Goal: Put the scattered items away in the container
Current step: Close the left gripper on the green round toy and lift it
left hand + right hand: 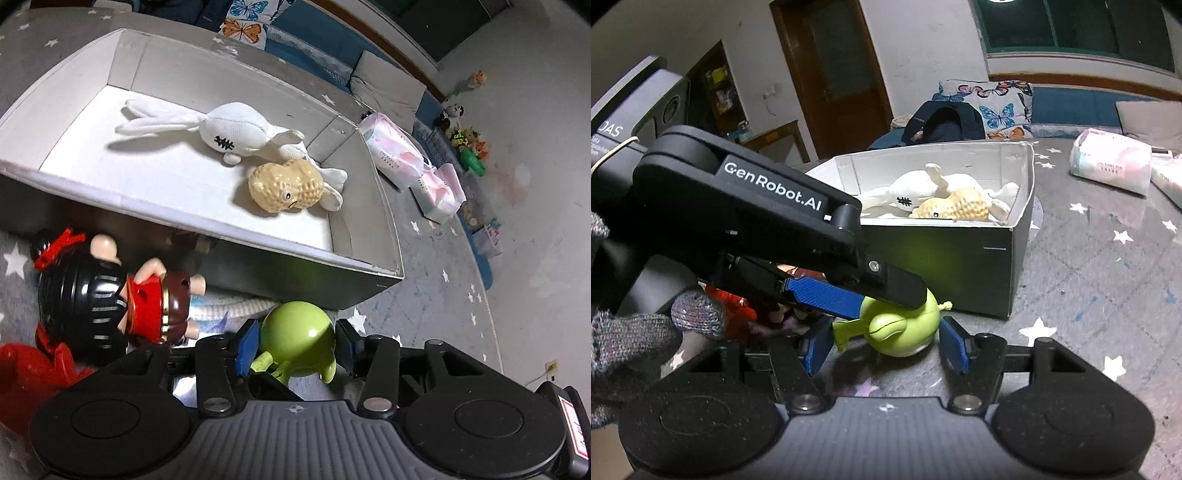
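The left gripper point(295, 349) reaches in low over the star-patterned table point(424, 295), its jaws clenched on the green toy figure point(299, 345), one blue pad point(245, 347) pressed to each side of the round head. The toy sits on the table just in front of the near wall of the cardboard box point(258, 266).

From the right wrist camera, the left gripper point(886, 295) comes in slanting from the upper left, held by a hand in a grey knit glove point(635, 343), its fingers clamped over the green toy figure point(905, 328). The right gripper point(882, 343) sits low behind the toy, jaws spread wide on either side of it, touching nothing that I can make out.

Inside the box lie a white plush rabbit point(221, 129) and a peanut-shaped toy point(284, 184), the peanut resting against the rabbit at the box's right end.

Only the left wrist view shows the doll with black hair and red dress point(103, 295) lying on the table left of the green toy, close to the box. Tissue packs point(391, 151) lie beyond the box's right end.
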